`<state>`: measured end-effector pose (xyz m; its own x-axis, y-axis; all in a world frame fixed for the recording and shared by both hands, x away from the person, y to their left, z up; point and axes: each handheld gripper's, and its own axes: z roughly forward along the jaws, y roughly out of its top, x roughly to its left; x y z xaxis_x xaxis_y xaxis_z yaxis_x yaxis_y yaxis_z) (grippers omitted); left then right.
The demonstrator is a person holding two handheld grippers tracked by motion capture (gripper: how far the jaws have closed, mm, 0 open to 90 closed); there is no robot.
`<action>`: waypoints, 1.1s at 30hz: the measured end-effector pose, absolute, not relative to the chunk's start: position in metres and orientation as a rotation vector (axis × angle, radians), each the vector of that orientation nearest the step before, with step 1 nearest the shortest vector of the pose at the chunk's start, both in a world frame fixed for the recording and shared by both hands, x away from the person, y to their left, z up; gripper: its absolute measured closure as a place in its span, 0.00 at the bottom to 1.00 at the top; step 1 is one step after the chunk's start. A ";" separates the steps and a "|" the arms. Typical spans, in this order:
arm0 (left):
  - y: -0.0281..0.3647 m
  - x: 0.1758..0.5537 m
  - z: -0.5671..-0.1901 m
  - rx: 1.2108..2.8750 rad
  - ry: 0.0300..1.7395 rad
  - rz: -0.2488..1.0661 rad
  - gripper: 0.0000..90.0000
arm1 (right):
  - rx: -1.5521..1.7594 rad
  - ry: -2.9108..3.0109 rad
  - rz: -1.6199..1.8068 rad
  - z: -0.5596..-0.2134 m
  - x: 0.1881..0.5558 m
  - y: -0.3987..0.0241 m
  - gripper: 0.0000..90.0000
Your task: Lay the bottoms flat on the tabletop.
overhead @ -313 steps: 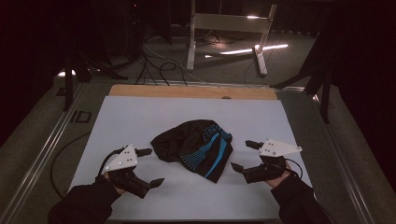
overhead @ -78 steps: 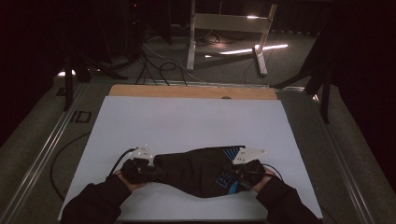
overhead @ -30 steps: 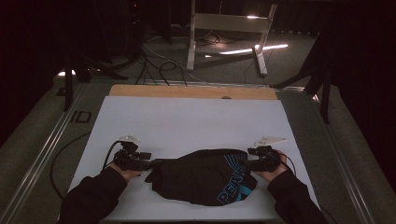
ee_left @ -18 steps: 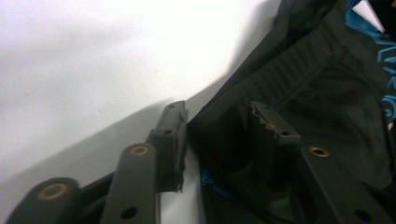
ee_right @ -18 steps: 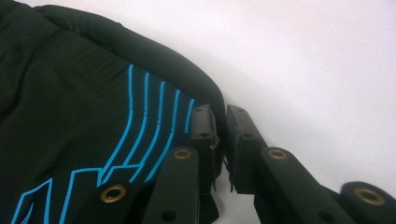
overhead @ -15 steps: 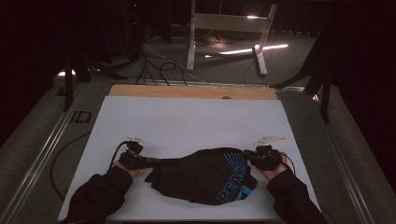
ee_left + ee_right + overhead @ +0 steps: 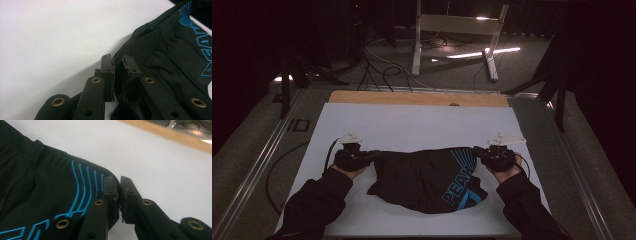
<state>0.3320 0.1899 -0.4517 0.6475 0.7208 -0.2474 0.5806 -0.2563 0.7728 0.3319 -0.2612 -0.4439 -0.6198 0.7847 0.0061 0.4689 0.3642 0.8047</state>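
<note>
One black garment (image 7: 427, 177) with blue lettering, two grippers, one white table (image 7: 422, 122). Garment near the table's near edge, stretched between the hands. Since half a second ago: lifted slightly at both ends, jaws just closed onto cloth. Left gripper (image 7: 371, 156) pinching the ribbed left edge, fabric clamped between its pads (image 7: 110, 67). Right gripper (image 7: 478, 152) pinching the right edge by the blue stripes. Both forearms in from the near side, grippers pointing inward toward each other.

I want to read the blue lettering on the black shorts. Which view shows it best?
The high view: the lettering appears whole on the shorts. The left gripper view shows part of it; the right gripper view shows mostly blue stripes.
</note>
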 end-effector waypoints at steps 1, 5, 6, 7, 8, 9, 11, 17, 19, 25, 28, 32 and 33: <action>0.191 0.334 -0.448 1.937 1.018 0.207 0.90 | 1.092 2.227 1.165 -0.437 0.338 -0.259 0.94; 0.189 0.345 -0.428 1.910 0.978 0.309 0.90 | 1.074 2.170 1.177 -0.421 0.352 -0.256 0.94; 0.189 0.345 -0.428 1.910 0.978 0.309 0.90 | 1.074 2.170 1.177 -0.421 0.352 -0.256 0.94; 0.189 0.353 -0.423 1.898 0.969 0.330 0.90 | 1.078 2.147 1.182 -0.415 0.361 -0.255 0.94; 0.189 0.357 -0.422 1.895 0.963 0.342 0.90 | 1.083 2.142 1.181 -0.413 0.365 -0.255 0.94; 0.189 0.357 -0.422 1.895 0.963 0.342 0.90 | 1.094 2.132 1.187 -0.412 0.370 -0.255 0.94; 0.188 0.366 -0.420 1.890 0.958 0.355 0.90 | 1.101 2.120 1.184 -0.410 0.377 -0.254 0.94; 0.183 0.394 -0.427 1.892 0.974 0.389 0.90 | 1.177 2.103 1.173 -0.416 0.398 -0.254 0.94; 0.179 0.405 -0.430 1.898 0.977 0.401 0.90 | 1.198 2.093 1.164 -0.419 0.406 -0.253 0.94; 0.171 0.431 -0.438 1.890 1.031 0.422 0.90 | 1.234 2.055 1.144 -0.422 0.426 -0.252 0.94; 0.168 0.439 -0.441 1.884 1.047 0.412 0.90 | 1.262 2.028 1.140 -0.426 0.437 -0.252 0.94; 0.162 0.449 -0.445 1.884 1.060 0.428 0.90 | 1.296 2.021 1.124 -0.432 0.450 -0.252 0.94; 0.161 0.452 -0.446 1.885 1.056 0.436 0.90 | 1.300 2.019 1.121 -0.432 0.452 -0.252 0.94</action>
